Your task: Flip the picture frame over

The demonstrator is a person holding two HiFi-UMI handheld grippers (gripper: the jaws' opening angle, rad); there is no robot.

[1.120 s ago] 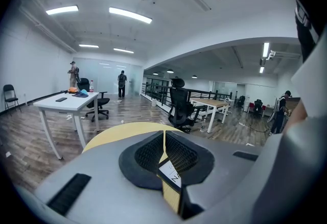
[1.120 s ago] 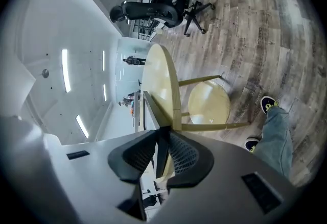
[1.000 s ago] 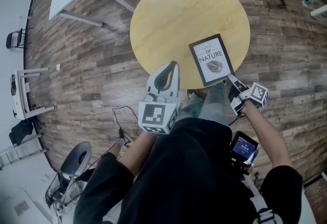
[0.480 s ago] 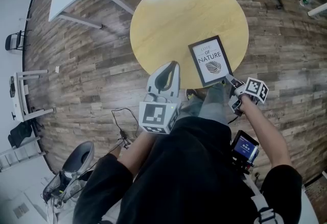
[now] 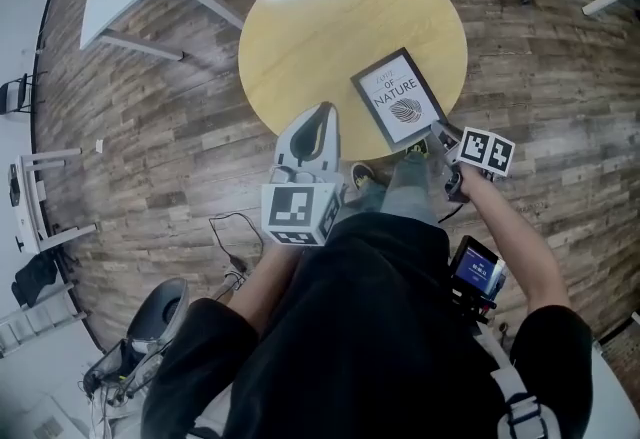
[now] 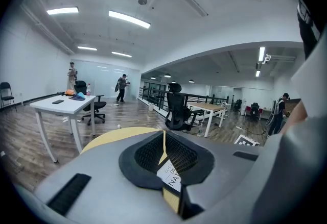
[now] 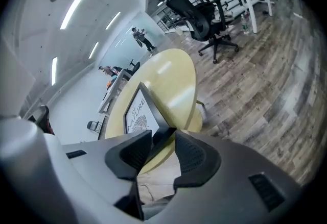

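— Right tongs [image 7: 163, 136] first, closest to us. What have we got?
— Their jaws have just been opening, and there's a clear gap between the pads. The near corner of the picture frame [image 7: 139, 115] sits in that gap, but we see neither pad pressing on it.
— And looking down from the head view?
— We see the right tongs [image 5: 440, 139] meeting that same near corner of the picture frame [image 5: 398, 99]. It lies flat, printed side up, on the round yellow table [image 5: 320, 37], close to the table's near edge.
— Left tongs [image 6: 164, 133]?
— Drawn together, tips all but meeting, nothing gripped. From above, the left tongs [image 5: 322, 112] hang over the table's near edge, with the frame off to their right and apart from them.
— Any writing for us?
— We read "OF NATURE" in capitals. A smaller word above it is too small to be sure of, and there's a leaf drawing below. The cube [image 5: 487, 149] on the right tongs carries black and white square markers.
— Further out?
— Beyond the right tongs, past the table, there's a black office chair [image 7: 202, 11]. Ahead and left of the left tongs we have a white desk [image 6: 56, 105], with two people [image 6: 122, 88] standing far behind it.
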